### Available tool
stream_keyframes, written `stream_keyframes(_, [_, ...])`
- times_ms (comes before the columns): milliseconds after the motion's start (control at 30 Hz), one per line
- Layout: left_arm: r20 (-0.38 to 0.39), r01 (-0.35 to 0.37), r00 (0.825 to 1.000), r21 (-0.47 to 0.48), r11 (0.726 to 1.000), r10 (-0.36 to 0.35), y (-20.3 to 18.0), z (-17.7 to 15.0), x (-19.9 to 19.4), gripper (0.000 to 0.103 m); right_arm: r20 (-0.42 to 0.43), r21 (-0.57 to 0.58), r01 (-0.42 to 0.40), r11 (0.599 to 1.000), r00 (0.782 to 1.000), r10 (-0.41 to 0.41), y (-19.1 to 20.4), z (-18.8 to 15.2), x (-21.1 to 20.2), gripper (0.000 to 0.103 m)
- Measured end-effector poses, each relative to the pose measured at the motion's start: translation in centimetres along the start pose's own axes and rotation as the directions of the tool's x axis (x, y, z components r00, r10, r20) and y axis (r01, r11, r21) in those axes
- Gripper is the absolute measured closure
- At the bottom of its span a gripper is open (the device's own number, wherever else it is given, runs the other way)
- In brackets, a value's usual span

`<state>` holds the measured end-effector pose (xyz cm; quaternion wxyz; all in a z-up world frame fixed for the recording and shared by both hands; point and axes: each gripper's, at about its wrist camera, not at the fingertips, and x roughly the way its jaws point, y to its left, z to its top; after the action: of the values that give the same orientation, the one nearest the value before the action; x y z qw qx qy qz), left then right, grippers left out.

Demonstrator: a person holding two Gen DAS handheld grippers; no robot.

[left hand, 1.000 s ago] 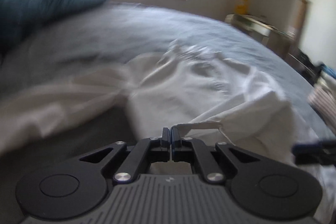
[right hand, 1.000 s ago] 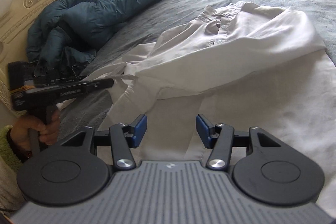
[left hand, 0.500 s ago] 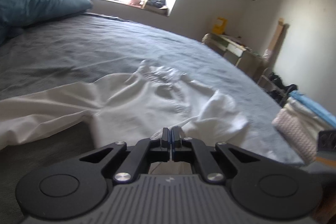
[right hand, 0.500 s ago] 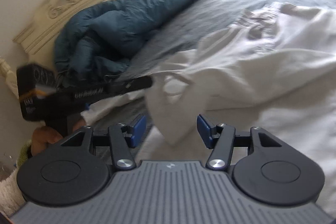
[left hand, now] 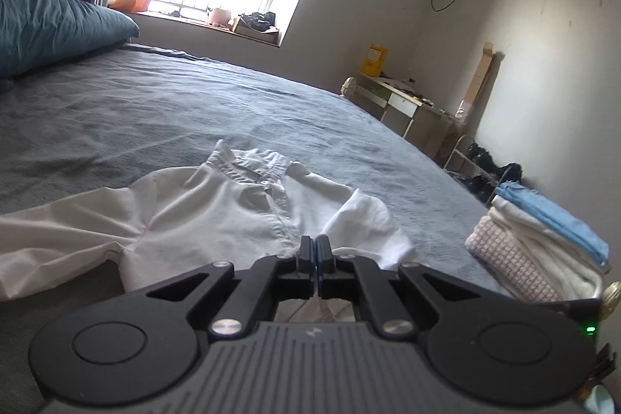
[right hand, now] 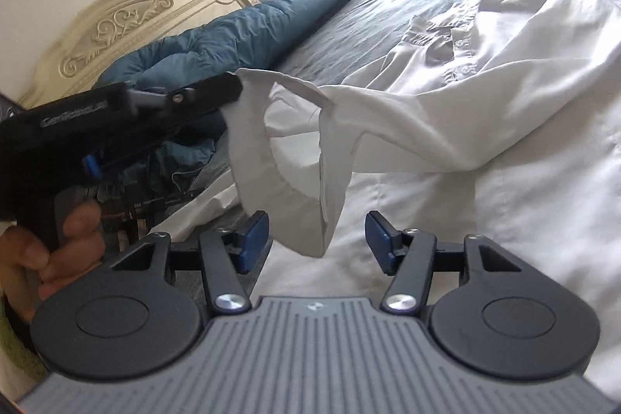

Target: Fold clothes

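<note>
White cotton, a long-sleeved button-up shirt (right hand: 485,72), lies spread front-up on the grey bedspread (left hand: 194,103), collar toward the window. One sleeve is lifted clear of the bed: the left gripper (right hand: 229,90) has its black jaws pinched tight on the cuff (right hand: 295,158), which hangs open like a loop in the air, the sleeve trailing back to the shoulder. The right gripper (right hand: 316,239) waits just below that cuff with its blue-padded jaws spread wide and nothing between them. A hand (right hand: 58,239) grips the left tool's handle at the bed's edge.

To my eye this is the sleeve fold: the raised sleeve looks set to be carried across the shirt's body. That would call for keeping the pinch firm, drawing the sleeve taut enough to lose its twist, and laying it flat over the chest; the open gripper could steady the shirt or take the cuff's loose side.

A stack of folded clothes (left hand: 543,251) sits near the bed's far corner, and a teal quilted duvet (right hand: 240,37) is bunched by the carved cream headboard (right hand: 116,22).
</note>
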<state>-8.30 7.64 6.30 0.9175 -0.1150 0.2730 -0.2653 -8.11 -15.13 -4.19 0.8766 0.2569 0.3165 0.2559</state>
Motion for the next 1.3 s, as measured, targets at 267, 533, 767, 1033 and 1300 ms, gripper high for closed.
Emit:
stream_keyframes(267, [0.040,-0.070,0.997,0.051,0.996,0.068,0.8,-0.6,-1.1,0.101,0.058,-0.170,0.090,0.981,0.995,-0.081,1.7,1.5,-2.0,0.103])
stream_keyframes(533, [-0.027,-0.069,0.997,0.139,0.988,0.074,0.4,-3.3,-0.5,0.101,-0.082,-0.281,0.144,0.949,0.981,-0.173,3.5,1.4,-4.9,0.103])
stream_keyframes(767, [-0.007,-0.155,0.986,0.311,0.938,0.165,-0.3,-4.7,-1.2,0.101,-0.187,-0.165,0.145,0.976,0.967,-0.175,2.1,0.7,-2.4,0.103])
stream_keyframes(1033, [-0.169,-0.172,0.958,0.307,0.936,0.231,3.1,-8.4,0.1,0.096,-0.246,-0.175,0.151,0.973,0.950,-0.191,2.1,-2.0,1.2,0.099])
stream_keyframes(1300, [-0.165,-0.138,0.973,0.158,0.978,0.164,5.7,-8.6,-2.8,0.063,-0.248,-0.327,0.058,0.943,0.958,-0.145,3.6,-3.3,-0.8,0.075])
